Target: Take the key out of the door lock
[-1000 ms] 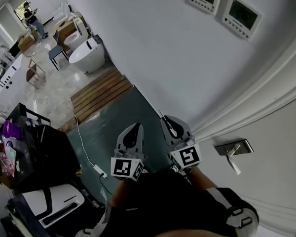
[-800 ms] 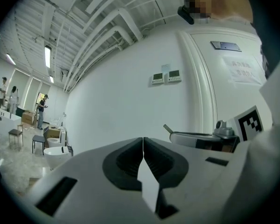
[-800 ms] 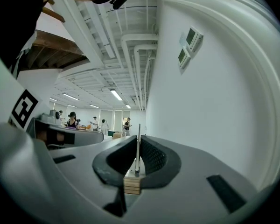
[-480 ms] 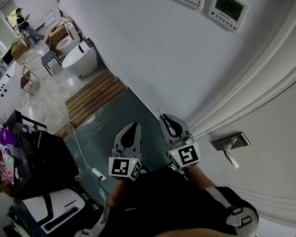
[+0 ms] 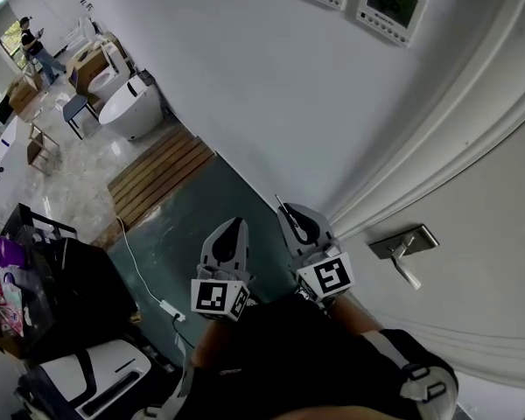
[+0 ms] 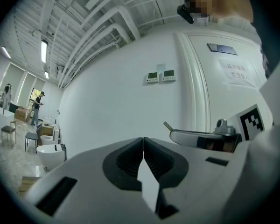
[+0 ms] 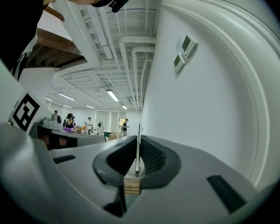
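Right gripper (image 7: 138,158): jaws closed on a thin flat metal blade, which I read as the key (image 7: 139,136). The blade sticks out past the fingertips and points along the white wall, not at the door.

- Key position: left of the door handle (image 5: 404,243), well apart from it, touching nothing but the jaws.
- Handle plate: nothing visibly sticking out of it from the head view. The keyhole itself is too small to make out.
- Left gripper (image 6: 143,146): jaws together with nothing between them. It sits further left of the handle, just beside the right gripper.

My read is that extraction is done: the key is out of the lock and clear of the door (image 5: 490,234). All that's left, if anything, is to carry the key off or put it down. No drop spot is visible near the handle.
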`<state>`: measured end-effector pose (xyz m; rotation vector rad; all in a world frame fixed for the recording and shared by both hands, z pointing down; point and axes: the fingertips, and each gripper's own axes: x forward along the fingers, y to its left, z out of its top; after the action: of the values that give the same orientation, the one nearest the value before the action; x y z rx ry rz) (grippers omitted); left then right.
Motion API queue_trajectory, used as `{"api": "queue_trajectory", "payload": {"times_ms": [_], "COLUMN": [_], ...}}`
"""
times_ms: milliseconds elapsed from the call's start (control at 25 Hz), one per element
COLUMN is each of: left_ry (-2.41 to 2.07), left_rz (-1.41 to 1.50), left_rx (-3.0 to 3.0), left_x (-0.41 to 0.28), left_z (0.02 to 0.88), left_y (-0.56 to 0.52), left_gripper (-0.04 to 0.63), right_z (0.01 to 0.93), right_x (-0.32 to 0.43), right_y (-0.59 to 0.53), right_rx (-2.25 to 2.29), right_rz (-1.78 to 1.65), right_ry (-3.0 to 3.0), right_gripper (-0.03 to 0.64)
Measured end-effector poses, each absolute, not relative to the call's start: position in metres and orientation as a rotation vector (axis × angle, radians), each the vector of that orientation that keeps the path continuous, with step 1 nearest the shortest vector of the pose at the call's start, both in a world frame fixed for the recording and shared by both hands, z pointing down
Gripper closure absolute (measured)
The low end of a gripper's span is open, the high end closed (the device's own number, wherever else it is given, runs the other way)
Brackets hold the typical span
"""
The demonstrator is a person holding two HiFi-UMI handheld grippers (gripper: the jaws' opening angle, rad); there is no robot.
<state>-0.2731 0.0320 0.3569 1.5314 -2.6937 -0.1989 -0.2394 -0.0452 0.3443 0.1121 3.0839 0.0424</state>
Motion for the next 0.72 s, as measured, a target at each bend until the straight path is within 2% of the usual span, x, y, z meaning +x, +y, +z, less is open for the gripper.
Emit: {"api": "queue_trajectory", "payload": {"times_ms": [720], "left_ry": [-2.686], "left_rz": [-0.206], "left_rx": [1.555], "left_x": [-0.2694], "left_z": [0.3548], "left_y": [0.0286], "left_gripper": [0.571], "right_z": [0.3431], "right_x": [-0.2293], "right_y": [-0.0525], "right_rx": [0.064], "right_rz": [0.051], "right_ry": [3.089], "right_gripper": [0.586]}}
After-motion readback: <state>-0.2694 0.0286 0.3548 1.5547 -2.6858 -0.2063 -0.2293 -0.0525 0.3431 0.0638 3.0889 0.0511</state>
